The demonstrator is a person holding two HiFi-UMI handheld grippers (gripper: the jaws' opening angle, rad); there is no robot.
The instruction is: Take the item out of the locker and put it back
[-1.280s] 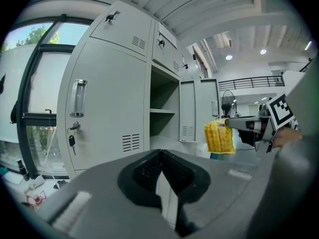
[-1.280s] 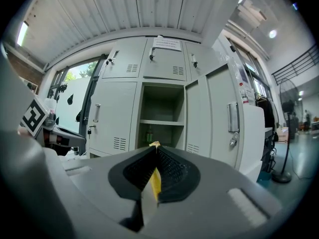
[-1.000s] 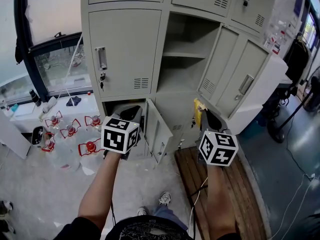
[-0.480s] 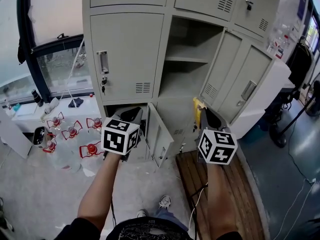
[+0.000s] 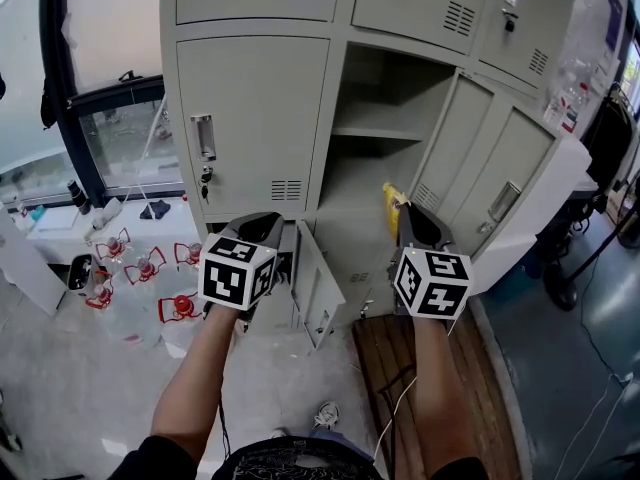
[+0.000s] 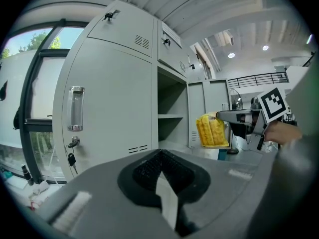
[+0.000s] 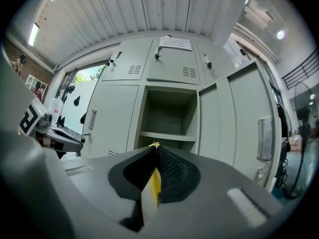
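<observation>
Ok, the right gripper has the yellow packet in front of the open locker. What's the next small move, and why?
Probably ease the right gripper forward and set the yellow packet down inside the open locker, below its shelf. The gripper is shut on the packet just outside the opening, that space looks empty, and nothing seems to block the way in.

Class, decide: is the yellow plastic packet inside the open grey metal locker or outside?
Outside: the right gripper holds the yellow plastic packet before the grey metal locker, shelves bare.
</observation>
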